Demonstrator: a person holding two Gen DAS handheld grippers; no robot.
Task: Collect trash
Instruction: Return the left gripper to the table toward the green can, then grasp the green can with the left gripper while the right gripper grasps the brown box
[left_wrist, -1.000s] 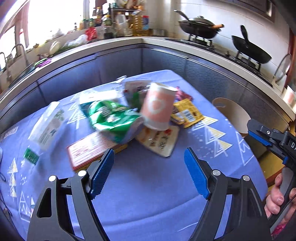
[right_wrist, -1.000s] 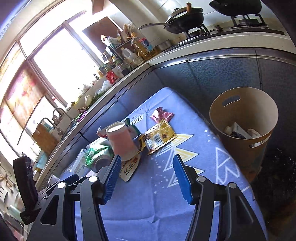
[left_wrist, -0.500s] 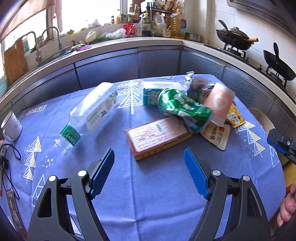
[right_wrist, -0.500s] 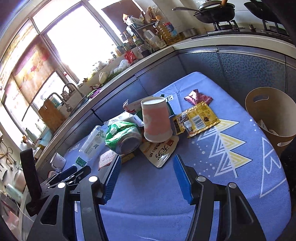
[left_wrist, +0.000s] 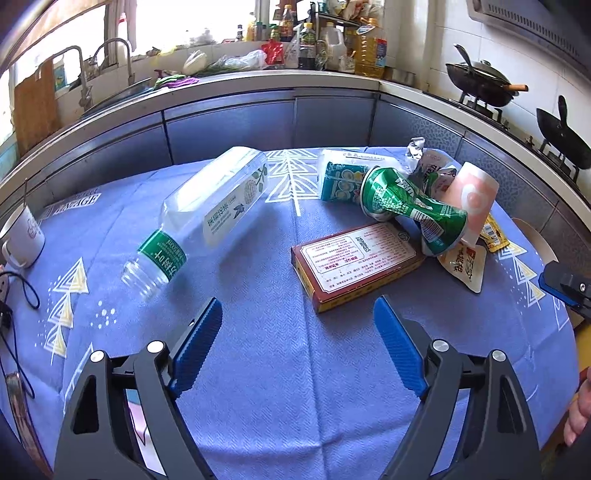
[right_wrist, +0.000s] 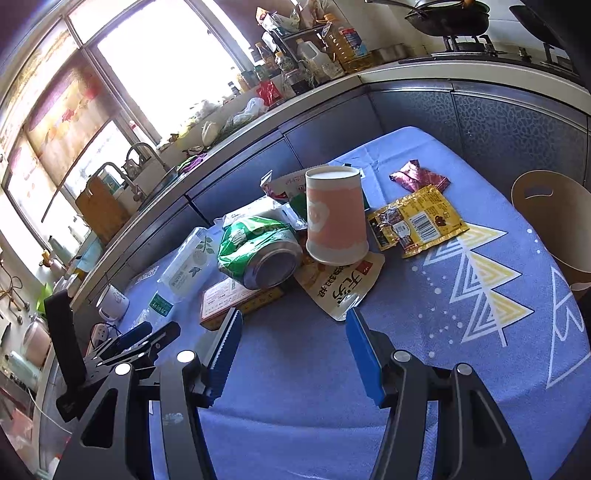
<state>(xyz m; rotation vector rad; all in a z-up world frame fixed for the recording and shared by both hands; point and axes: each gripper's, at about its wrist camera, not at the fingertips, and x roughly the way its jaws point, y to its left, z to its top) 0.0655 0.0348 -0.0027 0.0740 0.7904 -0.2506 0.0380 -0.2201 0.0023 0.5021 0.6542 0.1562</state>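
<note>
Trash lies on a blue tablecloth (left_wrist: 280, 369): a clear plastic bottle (left_wrist: 207, 214) on its side, a flat red-and-yellow box (left_wrist: 354, 264), a crushed green can (left_wrist: 410, 206), and an upside-down pink paper cup (right_wrist: 336, 216). A yellow wrapper (right_wrist: 415, 221) and a white pouch (right_wrist: 341, 284) lie by the cup. My left gripper (left_wrist: 297, 339) hovers over bare cloth in front of the box, jaws opening, nothing between them. My right gripper (right_wrist: 293, 349) is open and empty, just short of the pouch and box.
A tan bin (right_wrist: 554, 221) stands past the table's right edge. A white mug (left_wrist: 22, 236) and black cables (left_wrist: 14, 295) sit at the table's left. Counter, sink and stove with woks (left_wrist: 484, 85) ring the table.
Both views have swung left across the table. The bottle and box now sit ahead of the left gripper, whose jaws stand a little wider. The bin has slid to the right edge.
</note>
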